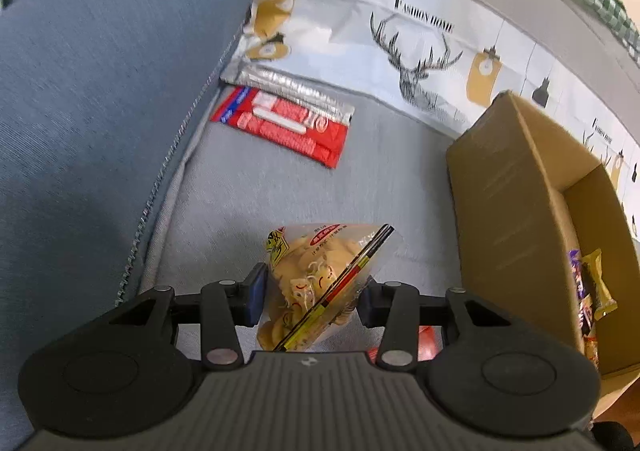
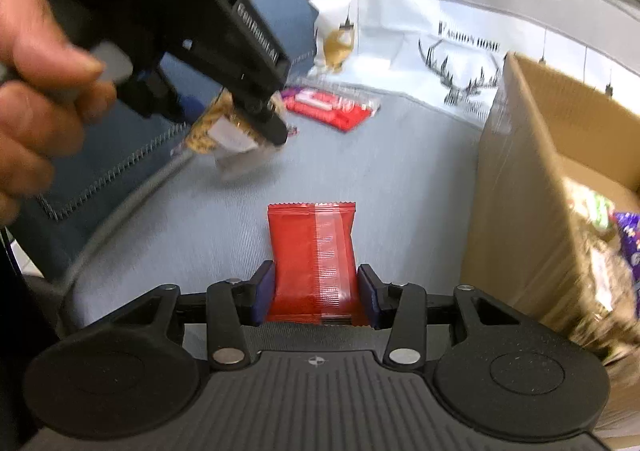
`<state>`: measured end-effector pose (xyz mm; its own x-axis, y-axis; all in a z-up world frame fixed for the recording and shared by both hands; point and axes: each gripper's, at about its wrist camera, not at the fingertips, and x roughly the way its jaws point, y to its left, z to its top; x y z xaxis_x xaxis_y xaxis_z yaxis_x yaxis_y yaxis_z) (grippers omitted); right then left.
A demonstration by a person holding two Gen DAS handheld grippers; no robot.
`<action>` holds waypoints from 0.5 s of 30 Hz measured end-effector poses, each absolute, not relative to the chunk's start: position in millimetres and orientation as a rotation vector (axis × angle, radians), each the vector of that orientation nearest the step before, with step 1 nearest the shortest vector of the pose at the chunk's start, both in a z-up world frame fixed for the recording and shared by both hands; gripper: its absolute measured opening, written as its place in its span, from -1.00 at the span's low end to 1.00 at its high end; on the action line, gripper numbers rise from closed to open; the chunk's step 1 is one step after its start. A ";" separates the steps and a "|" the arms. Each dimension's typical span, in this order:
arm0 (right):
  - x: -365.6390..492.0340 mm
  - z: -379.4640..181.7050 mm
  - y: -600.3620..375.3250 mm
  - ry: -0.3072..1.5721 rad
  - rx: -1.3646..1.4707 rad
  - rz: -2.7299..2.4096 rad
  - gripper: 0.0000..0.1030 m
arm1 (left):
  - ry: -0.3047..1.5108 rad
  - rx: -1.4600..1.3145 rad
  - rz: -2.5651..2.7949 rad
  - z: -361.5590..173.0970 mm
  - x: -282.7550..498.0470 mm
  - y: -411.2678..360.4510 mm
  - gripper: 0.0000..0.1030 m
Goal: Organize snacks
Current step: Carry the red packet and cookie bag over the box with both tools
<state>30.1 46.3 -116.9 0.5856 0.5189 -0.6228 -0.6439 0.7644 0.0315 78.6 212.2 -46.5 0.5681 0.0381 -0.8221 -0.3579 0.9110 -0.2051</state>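
My left gripper [image 1: 312, 297] is shut on a clear bag of yellow crackers [image 1: 308, 271], its blue pads pressing both sides, and holds it above the grey sofa seat [image 1: 380, 171]. In the right wrist view the same bag [image 2: 218, 127] hangs from that gripper at the upper left, carried by a hand [image 2: 36, 91]. My right gripper [image 2: 316, 291] is shut on a red snack packet [image 2: 314, 255] that points forward between its pads. An open cardboard box [image 1: 504, 203] [image 2: 532, 179] with several snacks inside stands to the right of both grippers.
Red wafer packs [image 1: 288, 127] [image 2: 332, 107] lie at the back of the seat. A blue cushion [image 1: 100, 91] rises on the left. A white deer-print cloth [image 1: 400, 51] covers the sofa back behind the box.
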 end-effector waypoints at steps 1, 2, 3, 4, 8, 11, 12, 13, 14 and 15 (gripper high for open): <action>29.2 -112.1 45.5 0.641 -0.197 0.681 -0.12 | 0.925 -0.375 0.242 -42.7 76.5 212.6 -0.05; 28.3 -106.6 44.9 0.624 -0.188 0.679 -0.12 | 0.905 -0.382 0.247 -38.2 74.1 213.2 -0.06; 27.0 -99.6 43.4 0.603 -0.176 0.679 -0.12 | 0.885 -0.390 0.253 -33.8 72.0 213.8 -0.06; 25.8 -94.0 42.0 0.584 -0.167 0.680 -0.12 | 0.864 -0.398 0.259 -28.9 70.8 214.0 -0.06; 20.3 -70.5 32.5 0.501 -0.140 0.671 -0.12 | 0.775 -0.388 0.282 -13.3 67.9 210.5 -0.06; 19.1 -52.7 23.2 0.449 -0.111 0.661 -0.12 | 0.727 -0.405 0.284 -5.7 67.1 209.5 -0.06; 18.0 -44.9 18.2 0.424 -0.100 0.655 -0.12 | 0.714 -0.411 0.284 -3.7 67.4 209.1 -0.06; 17.9 -38.4 13.5 0.405 -0.091 0.649 -0.12 | 0.704 -0.414 0.285 -2.3 67.4 208.8 -0.06; 18.0 -31.6 7.9 0.386 -0.080 0.643 -0.12 | 0.693 -0.418 0.284 -0.3 67.6 208.0 -0.06; 19.0 -23.2 0.6 0.366 -0.063 0.633 -0.12 | 0.681 -0.424 0.280 1.6 68.1 207.1 -0.06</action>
